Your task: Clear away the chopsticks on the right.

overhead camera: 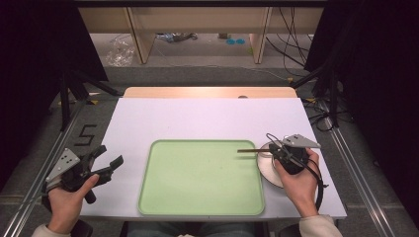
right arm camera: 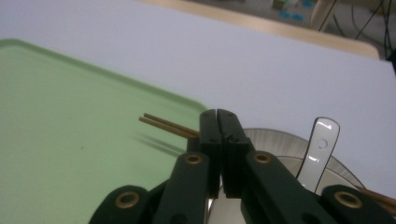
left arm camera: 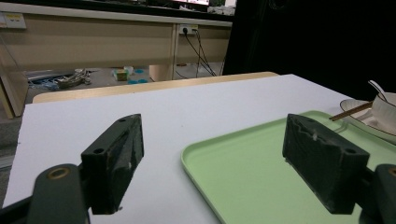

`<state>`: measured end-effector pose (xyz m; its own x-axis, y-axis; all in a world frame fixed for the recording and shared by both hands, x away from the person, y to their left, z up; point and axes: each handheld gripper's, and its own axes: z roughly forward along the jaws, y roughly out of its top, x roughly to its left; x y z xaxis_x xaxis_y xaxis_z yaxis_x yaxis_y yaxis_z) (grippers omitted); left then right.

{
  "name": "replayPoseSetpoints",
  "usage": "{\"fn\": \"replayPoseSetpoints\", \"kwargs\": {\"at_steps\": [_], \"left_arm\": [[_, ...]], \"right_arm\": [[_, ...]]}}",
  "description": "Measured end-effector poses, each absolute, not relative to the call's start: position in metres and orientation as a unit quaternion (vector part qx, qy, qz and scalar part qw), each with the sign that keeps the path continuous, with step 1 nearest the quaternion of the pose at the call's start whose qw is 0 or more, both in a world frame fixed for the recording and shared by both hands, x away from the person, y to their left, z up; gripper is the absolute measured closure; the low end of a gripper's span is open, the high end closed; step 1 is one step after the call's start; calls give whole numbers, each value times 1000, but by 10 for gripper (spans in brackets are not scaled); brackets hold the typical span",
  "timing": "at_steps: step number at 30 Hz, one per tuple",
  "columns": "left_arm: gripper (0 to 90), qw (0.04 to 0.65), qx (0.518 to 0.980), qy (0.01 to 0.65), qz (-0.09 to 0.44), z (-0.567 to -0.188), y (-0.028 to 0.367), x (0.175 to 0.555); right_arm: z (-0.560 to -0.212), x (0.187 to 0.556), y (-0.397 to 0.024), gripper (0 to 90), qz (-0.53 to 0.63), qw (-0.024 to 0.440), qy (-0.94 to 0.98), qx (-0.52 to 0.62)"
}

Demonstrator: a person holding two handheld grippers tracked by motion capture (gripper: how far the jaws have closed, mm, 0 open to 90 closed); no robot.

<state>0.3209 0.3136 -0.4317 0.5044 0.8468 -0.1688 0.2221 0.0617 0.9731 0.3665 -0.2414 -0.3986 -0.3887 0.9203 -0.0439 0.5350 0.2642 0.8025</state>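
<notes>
High view: your left gripper (overhead camera: 106, 163) sits lower left, jaws apart, over the bench (overhead camera: 207, 116). Your right gripper (overhead camera: 276, 150) is at right, clamped on chopsticks (overhead camera: 246, 149) reaching over the green tray (overhead camera: 200, 177) beside the plate (overhead camera: 269, 173). Left gripper view: jaws wide, nothing between. Right gripper view: jaws together on chopsticks (right arm camera: 168, 125), center frame; white spoon (right arm camera: 320, 147) at right.

A single sign can be read: a large black figure "5" (overhead camera: 87, 134), drawn in straight angular strokes (like tape laid down in segments), on the grey floor (overhead camera: 64, 148) just left of the bench (overhead camera: 207, 116) in the high view. In the left gripper view a small yellowish label (left arm camera: 13, 19) sits on the pale wall panel (left arm camera: 93, 42) at the far left, but its print is too small to make out. Nothing on the bench itself carries lettering, a brand or a number that can be read.
</notes>
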Motion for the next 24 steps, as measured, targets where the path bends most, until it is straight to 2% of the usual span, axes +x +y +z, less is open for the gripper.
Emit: {"fn": "replayPoseSetpoints", "kwargs": {"at_steps": [2, 7, 18, 24], "left_arm": [[206, 593, 633, 422, 263, -432, 314, 321], [206, 594, 632, 423, 263, -432, 314, 321], [206, 593, 633, 421, 263, -432, 314, 321], [206, 594, 633, 422, 262, -432, 314, 321]], "right_arm": [[-399, 374, -241, 900, 351, 258, 756, 488], [-401, 391, -232, 900, 313, 209, 762, 528], [-416, 430, -223, 900, 244, 171, 774, 559], [-422, 444, -225, 900, 217, 168, 788, 551]]}}
